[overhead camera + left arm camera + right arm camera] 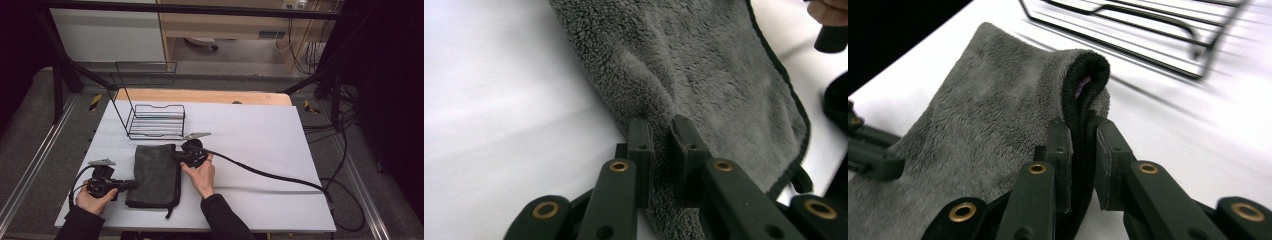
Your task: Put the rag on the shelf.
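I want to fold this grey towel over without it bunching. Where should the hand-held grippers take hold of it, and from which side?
Grip the towel at its edges, coming in level with the table from each side. The left hand-held gripper pinches a raised fold at its left edge; the right hand-held gripper clamps the doubled, hemmed far right corner. The cloth lies flat and limp, so probably only edges and corners offer the jaws a ridge.

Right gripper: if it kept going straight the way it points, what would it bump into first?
The right gripper already pinches the folded edge of the grey towel, so the towel comes first. Beyond it, the black wire rack seems next in line, though depth is hard to judge.
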{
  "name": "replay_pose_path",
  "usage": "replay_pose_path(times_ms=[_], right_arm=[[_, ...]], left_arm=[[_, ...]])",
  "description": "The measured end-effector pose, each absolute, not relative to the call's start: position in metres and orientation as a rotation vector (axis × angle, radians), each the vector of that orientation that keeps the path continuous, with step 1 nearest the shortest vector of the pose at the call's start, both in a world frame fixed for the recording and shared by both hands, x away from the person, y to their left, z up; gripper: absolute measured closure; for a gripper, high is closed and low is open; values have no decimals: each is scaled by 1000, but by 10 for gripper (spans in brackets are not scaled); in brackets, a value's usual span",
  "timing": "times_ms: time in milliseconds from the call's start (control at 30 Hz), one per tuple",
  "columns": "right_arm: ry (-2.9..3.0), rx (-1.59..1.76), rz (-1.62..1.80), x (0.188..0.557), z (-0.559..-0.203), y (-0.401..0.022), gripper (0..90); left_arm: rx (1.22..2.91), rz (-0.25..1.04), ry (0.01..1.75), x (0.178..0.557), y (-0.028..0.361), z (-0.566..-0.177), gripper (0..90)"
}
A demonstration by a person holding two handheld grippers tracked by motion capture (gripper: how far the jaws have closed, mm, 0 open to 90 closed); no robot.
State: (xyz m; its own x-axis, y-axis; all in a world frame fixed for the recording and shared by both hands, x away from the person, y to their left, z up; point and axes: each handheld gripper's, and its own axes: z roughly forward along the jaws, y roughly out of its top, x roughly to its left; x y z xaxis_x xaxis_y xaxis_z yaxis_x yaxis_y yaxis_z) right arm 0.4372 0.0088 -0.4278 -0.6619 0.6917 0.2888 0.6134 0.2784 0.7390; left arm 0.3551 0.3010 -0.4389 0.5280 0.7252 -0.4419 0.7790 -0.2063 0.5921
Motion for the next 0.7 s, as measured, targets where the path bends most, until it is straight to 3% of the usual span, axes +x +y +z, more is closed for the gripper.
replay_pose_path(times_ms=[333, 467, 500, 533, 600, 700], right_arm=[[2417, 1351, 1312, 432, -446, -15, 772], [2378, 1262, 1313, 430, -449, -16, 604], [2378, 1262, 1313, 430, -449, -16, 604], [2350, 1218, 1325, 429, -446, -19, 506], [2341, 1196, 1326, 429, -445, -21, 468], [2354, 1137, 1353, 429, -437, -26, 296]], left_arm=[[2044, 49, 1169, 350, 279, -438, 774], [2062, 110, 1163, 352, 282, -434, 611], [2062, 136, 1165, 353, 284, -432, 573], [2055, 159, 1169, 355, 286, -429, 528], [2029, 197, 1182, 359, 291, -423, 477], [2009, 243, 1176, 370, 294, -415, 332]])
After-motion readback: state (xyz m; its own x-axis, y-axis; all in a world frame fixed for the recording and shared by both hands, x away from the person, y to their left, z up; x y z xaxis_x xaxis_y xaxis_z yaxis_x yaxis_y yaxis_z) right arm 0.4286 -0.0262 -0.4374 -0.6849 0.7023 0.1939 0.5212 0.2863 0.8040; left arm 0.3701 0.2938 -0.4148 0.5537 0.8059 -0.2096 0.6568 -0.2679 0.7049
